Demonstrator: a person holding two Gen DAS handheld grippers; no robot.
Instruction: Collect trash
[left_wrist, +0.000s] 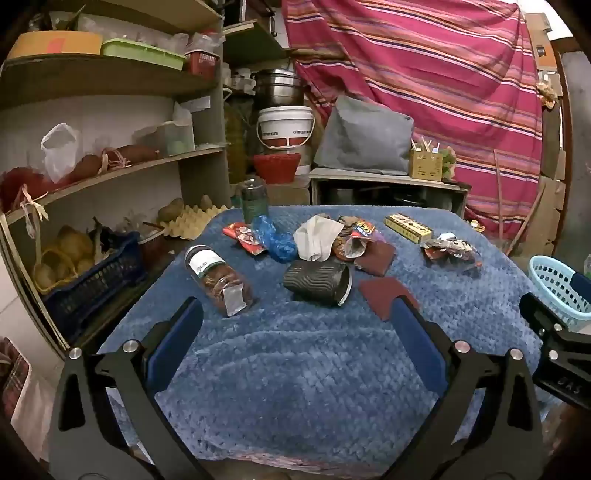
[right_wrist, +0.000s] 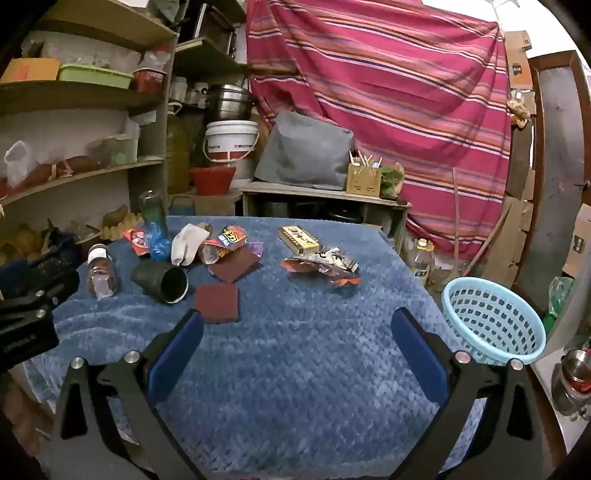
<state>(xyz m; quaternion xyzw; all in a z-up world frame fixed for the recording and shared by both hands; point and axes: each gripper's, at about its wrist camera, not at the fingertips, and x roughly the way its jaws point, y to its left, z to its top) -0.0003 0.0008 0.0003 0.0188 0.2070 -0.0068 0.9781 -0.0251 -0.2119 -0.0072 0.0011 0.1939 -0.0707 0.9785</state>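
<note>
Trash lies on a blue fuzzy table cover (left_wrist: 295, 354): a tipped black cup (left_wrist: 318, 282), a jar on its side (left_wrist: 221, 277), a blue plastic bag (left_wrist: 273, 240), a white tissue (left_wrist: 317, 236), snack wrappers (left_wrist: 448, 251), a yellow box (left_wrist: 408, 224) and maroon pads (left_wrist: 384, 291). A light blue basket (right_wrist: 493, 319) stands at the table's right edge. My left gripper (left_wrist: 297, 314) is open and empty, short of the cup. My right gripper (right_wrist: 297, 321) is open and empty, just right of a maroon pad (right_wrist: 217, 302). Wrappers (right_wrist: 321, 267) lie ahead of it.
Shelves (left_wrist: 110, 170) with boxes, bags and produce stand to the left. A white bucket (left_wrist: 284, 125), steel pots and a grey cushion (left_wrist: 365, 136) stand behind the table. A striped pink cloth (right_wrist: 388, 92) hangs at the back. A green bottle (left_wrist: 254, 199) stands at the table's far left.
</note>
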